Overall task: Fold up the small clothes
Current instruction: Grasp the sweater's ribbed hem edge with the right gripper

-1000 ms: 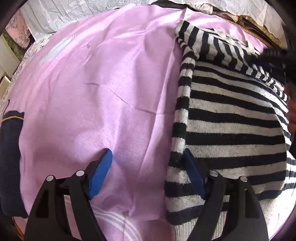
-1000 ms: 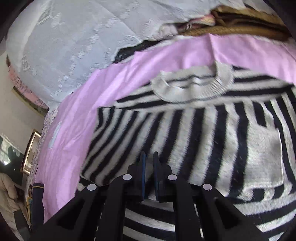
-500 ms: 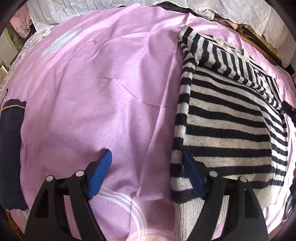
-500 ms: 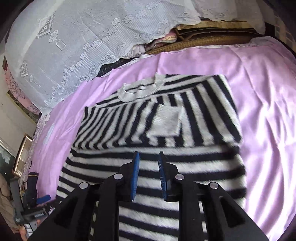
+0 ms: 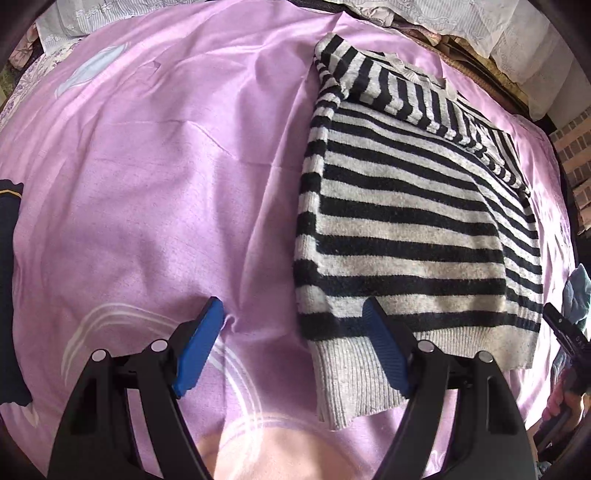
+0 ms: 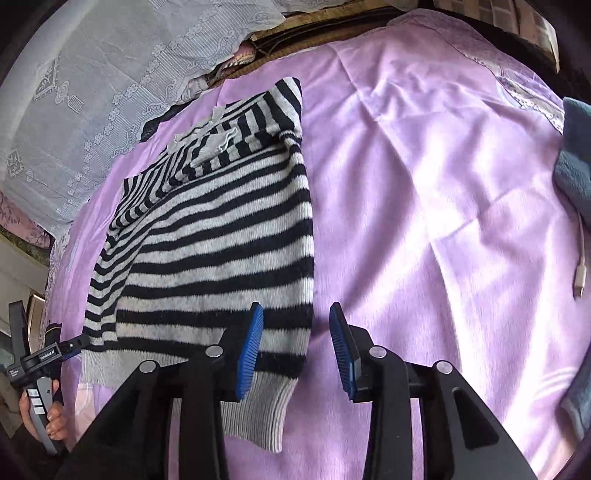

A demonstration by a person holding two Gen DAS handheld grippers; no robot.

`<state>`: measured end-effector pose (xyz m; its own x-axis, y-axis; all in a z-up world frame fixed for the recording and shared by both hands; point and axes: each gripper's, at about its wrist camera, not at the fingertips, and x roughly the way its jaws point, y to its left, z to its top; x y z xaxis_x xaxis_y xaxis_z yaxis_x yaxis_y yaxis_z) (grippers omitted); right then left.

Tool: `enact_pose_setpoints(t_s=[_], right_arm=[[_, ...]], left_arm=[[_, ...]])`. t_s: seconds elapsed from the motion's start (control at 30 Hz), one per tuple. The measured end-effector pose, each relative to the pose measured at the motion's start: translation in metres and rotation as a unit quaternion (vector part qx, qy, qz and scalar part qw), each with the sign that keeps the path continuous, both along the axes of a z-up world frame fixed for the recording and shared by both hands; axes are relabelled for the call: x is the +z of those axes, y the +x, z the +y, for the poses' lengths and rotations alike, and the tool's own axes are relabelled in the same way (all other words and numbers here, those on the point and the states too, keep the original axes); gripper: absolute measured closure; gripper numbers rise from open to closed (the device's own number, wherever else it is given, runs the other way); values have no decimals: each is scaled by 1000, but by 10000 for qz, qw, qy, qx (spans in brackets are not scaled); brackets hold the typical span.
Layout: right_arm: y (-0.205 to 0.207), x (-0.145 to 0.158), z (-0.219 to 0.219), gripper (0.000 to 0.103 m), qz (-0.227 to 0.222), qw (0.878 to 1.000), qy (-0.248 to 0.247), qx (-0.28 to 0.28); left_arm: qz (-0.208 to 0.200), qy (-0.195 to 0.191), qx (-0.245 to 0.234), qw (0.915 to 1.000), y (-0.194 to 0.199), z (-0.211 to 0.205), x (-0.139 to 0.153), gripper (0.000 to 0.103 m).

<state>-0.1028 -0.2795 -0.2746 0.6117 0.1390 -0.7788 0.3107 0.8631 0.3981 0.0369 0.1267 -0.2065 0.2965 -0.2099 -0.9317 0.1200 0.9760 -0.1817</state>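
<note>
Left gripper [image 5: 293, 332] pitched steeply down, jaws spread, empty, over striped sweater's [image 5: 406, 221] 7-o'clock edge. Right gripper [image 6: 295, 347] angled down over its hem, jaws just opening, gripping nothing.

This is a home bedroom. A pink sheet [image 5: 147, 184] covers a wide bed, creased and sunlit. Beyond the sheet's far edge lie pillows under a white lace cover [image 6: 110, 74], with woven mats [image 6: 314, 29] stacked just beside them. A striped sweater [image 5: 406, 206] lies flat on the sheet. A white cable [image 6: 580, 273] rests on the sheet near its right edge, beside a blue towel [image 6: 576, 166].
</note>
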Motion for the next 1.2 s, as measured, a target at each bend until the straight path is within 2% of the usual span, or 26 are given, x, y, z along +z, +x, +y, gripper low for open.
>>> enact_pose_setpoints(t_s=[0.1,0.27,0.5,0.53,0.7,0.77,0.9,1.07,1.2], right_arm=[[-7,-5,8,61,88,9999,49,75],[-17,-10,15,59,134,9997,154,114],[-19,-17,25,59,288,9977,349,503],[-19,-18,26,63,301,9973,385,545],[-16,-24,30,93,345,9933,744,817],[-17,-22,30,95,312,9931,776,820],[-19,-16,31,95,259,9929,729,908],[-18,-14,29,95,281,9921,750,963],[-16,-21,27,95,402,9910,839,959]], left_arm=[[123,-145,-195,9996,-7,-6,-4,28],[262,-111,-293,9992,-13,-10,-17,28],[316,-205,-310,9988,-11,-8,-18,28],[319,-228,-310,9988,-11,-8,-19,29],[332,-311,-264,9986,-12,1,-17,43],[373,-426,-200,9982,-12,8,-16,51],[422,-613,-149,9971,-15,18,-10,61],[236,-528,-295,9979,-19,6,1,76],[258,-425,-487,9976,-18,-6,0,76]])
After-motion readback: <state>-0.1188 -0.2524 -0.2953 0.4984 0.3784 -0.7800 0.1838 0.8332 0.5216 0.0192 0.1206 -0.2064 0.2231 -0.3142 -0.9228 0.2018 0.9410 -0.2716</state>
